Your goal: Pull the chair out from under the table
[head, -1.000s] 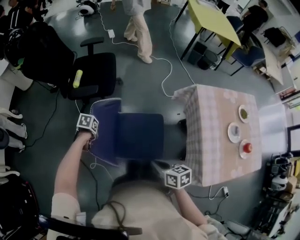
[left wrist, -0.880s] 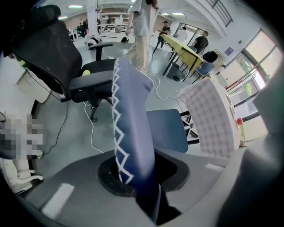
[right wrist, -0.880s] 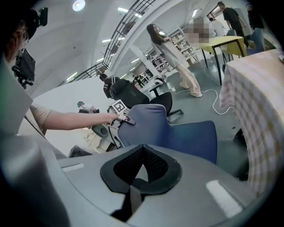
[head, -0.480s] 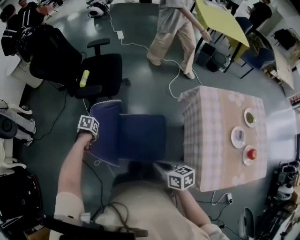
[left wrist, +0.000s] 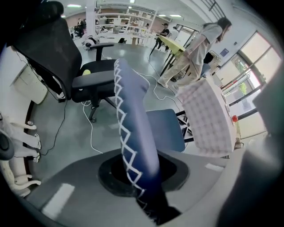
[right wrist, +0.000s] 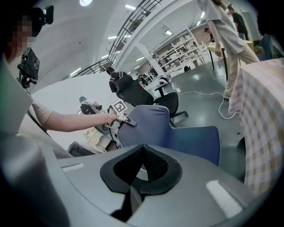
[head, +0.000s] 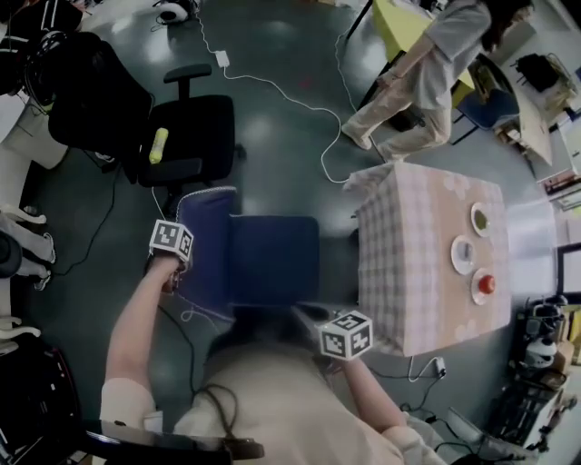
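A blue chair stands just left of the table (head: 408,300), which has a checked cloth, with its seat (head: 272,259) clear of the table's edge. Its backrest (head: 204,245), edged in white stitching, faces away from the table. My left gripper (head: 172,259) is shut on the top edge of the backrest (left wrist: 133,133), which runs between the jaws of the left gripper (left wrist: 142,173). The right gripper view shows that grip (right wrist: 119,117) from the side. My right gripper (head: 318,318) hovers at the seat's near corner, its pads (right wrist: 146,166) together with nothing between them.
A black office chair (head: 186,136) carrying a yellow-green object (head: 154,145) stands behind the blue chair. A white cable (head: 300,100) snakes across the floor. A person (head: 427,82) walks by a yellow table (head: 399,27). Plates (head: 463,254) and a red item (head: 486,284) sit on the checked cloth.
The passer-by has walked across the background from left to right, toward the yellow table. The chair and both grippers hold nearly the same places; the left grip is unchanged.
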